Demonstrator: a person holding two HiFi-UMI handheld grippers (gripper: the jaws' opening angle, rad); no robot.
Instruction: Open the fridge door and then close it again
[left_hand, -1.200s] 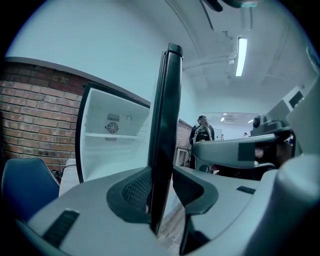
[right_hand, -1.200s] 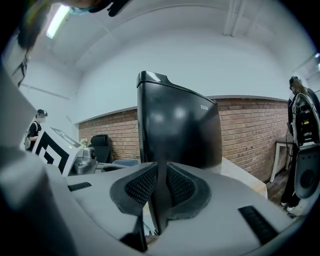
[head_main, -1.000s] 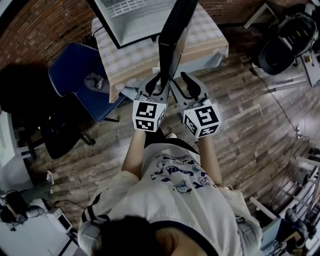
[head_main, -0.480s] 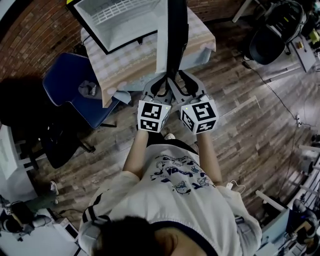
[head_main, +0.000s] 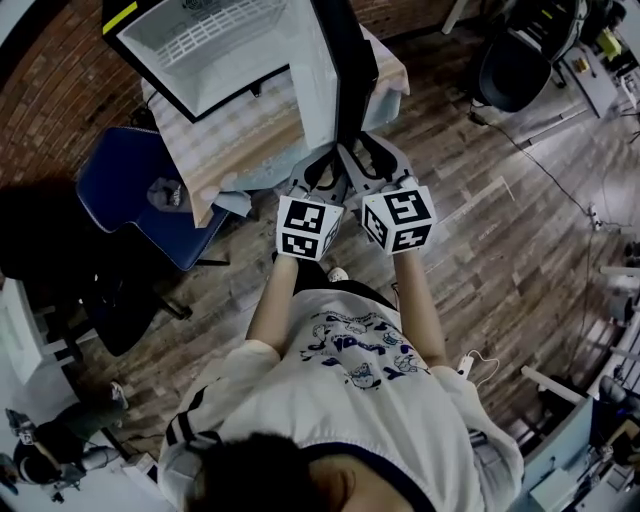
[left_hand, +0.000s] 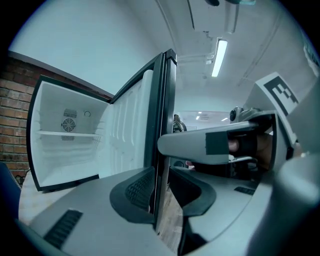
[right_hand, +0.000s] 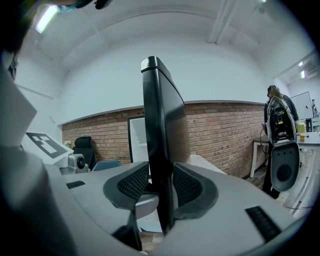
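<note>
At the far left of the head view a blue chair (head_main: 130, 190) stands on the wooden floor (head_main: 500, 240), beside a worktop (head_main: 240, 140) covered with a checked cloth. On that worktop, at the upper left of the frame, sits the small fridge (head_main: 215, 45), open so that its white inside and a wire shelf show. The fridge door (head_main: 345, 60) stands swung wide out from it, a dark slab running from the top centre of the frame down toward the person, with its free edge nearest them. The left tool (head_main: 322, 168) meets that free edge from the left side. Its jaws have just been closing, and in the left gripper view the door's thin edge stands upright between the two ribbed pads, which lie against its white inner face and dark outer face. Just to the right, the right tool (head_main: 372, 160) grips the same edge; in the right gripper view the dark door rises between its pads, which are closed onto it on both sides. The two tools sit side by side, their marker cubes almost touching, below the centre of the door's lower end. At the upper right of the head view a black chair (head_main: 510, 70) stands well apart from the worktop.
</note>
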